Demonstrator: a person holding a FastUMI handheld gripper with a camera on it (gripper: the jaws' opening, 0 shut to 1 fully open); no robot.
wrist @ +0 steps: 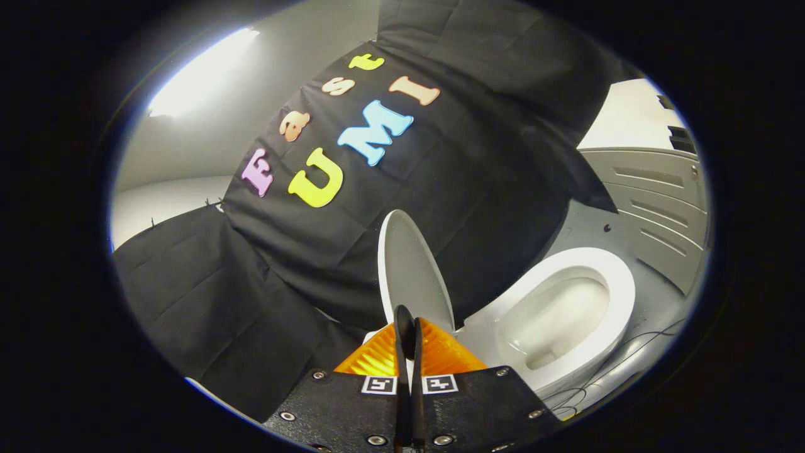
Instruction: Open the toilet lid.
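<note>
1. White and glossy, the toilet lid (412, 270) stands raised, seen almost edge-on just ahead of the fingers; its thin pale rim curves around a flatter, greyer-looking inner face.
2. Its shape is a long oval, narrow at the top and widening a little toward the bottom, where it runs down behind the fingertips.
3. Behind the lid hangs the booth's black cloth wall (264, 302), creased in squares, so the lid's edge stands out sharply against it.
4. Beside the lid sits the toilet bowl (566, 314), open to view: a white seat ring around a smooth basin, with a darker hollow low in the basin.
5. The whole scene appears tilted in this view, so the bowl seems to lean to one side of the lid.
6. The gripper (409, 327) has its two fingers drawn together with hardly any gap between them; the tips sit at the lower edge of the lid.
7. Whether the lid's edge is pinched between the tips or merely lies behind them, I cannot tell; no part of the lid shows between the fingers.
8. Grey louvred panels (654, 201) stand beyond the bowl, and thin cables (629, 358) trail across the grey floor near the bowl's base.
9. A bright ceiling light (201, 72) glares above the cloth.
</note>
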